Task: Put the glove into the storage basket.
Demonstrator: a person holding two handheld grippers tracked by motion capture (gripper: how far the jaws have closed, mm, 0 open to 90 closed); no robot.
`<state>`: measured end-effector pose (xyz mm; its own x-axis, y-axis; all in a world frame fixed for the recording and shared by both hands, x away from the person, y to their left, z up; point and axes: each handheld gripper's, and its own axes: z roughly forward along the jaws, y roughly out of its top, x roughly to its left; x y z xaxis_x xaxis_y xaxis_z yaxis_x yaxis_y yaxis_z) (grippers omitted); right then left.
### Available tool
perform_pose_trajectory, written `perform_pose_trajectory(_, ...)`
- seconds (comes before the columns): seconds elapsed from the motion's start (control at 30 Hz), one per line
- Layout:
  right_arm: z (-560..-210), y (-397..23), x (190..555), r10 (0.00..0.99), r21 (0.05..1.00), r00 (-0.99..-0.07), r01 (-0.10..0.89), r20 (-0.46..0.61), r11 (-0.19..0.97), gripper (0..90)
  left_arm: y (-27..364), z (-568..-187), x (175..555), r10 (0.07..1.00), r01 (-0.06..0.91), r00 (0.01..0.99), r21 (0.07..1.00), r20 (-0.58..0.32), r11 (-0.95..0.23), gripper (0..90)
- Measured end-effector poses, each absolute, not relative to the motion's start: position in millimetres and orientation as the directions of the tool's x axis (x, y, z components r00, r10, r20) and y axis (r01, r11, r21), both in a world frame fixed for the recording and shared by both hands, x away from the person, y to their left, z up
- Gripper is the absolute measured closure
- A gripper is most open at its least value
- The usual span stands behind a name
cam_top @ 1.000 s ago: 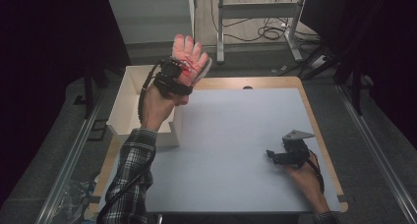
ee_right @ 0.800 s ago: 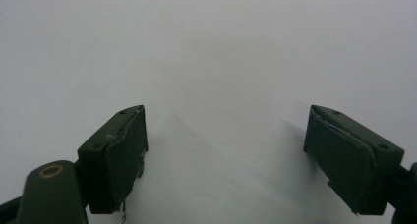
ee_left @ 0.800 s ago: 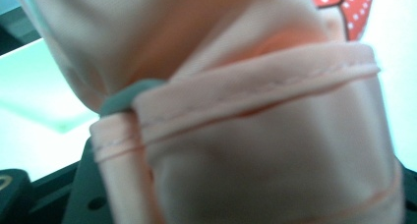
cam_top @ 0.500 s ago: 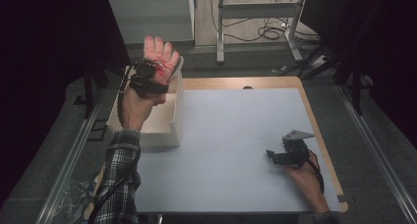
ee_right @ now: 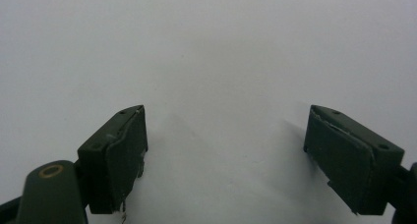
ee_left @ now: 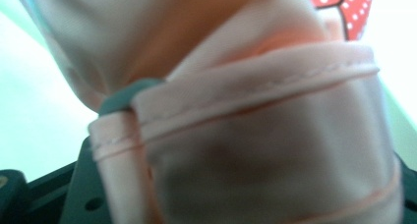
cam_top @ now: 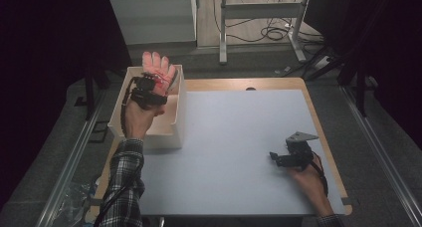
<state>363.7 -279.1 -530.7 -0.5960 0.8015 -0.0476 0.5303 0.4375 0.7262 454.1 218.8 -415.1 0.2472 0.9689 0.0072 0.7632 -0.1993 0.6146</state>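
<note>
High view, left to right: I have the left gripper (cam_top: 152,85) over the open white box (cam_top: 175,132) at the table's left edge, its jaws clamped on the cuff of a pink glove (cam_top: 158,67) whose fingers stand up above the box's far wall. Left gripper view confirms the hold: the glove's hemmed cuff (ee_left: 255,91) is bunched right at the jaws, with a red dotted patch (ee_left: 344,0) at the top edge. Glove is over the box but, as far as I can tell, not yet resting in it; I judge the carry all but done, with the lowering and the release left to do. Pale table mat (cam_top: 239,137) lies bare between my hands. At the right, the right gripper (cam_top: 278,158) rests low on the mat near the table's near right corner; right gripper view shows its jaws spread wide with nothing between them, only mat (ee_right: 211,62) ahead. I read it as idle, with no part in this step.
</note>
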Motion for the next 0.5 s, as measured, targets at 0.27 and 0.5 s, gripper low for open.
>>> perform_pose_trajectory(0.27, -531, -279, 364, 0.802, 0.726, -0.596, 0.531, -0.047, 0.437, 16.8, 216, -441, 459, 0.972, 0.789, 0.233, 0.583, 0.004, -0.191, 38.8)
perform_pose_trajectory(0.5, -531, -279, 364, 0.802, 0.726, -0.596, 0.531, -0.047, 0.437, 16.8, 208, -458, 467, 0.975, 0.82, 0.223, 0.538, 0.014, -0.196, 37.9)
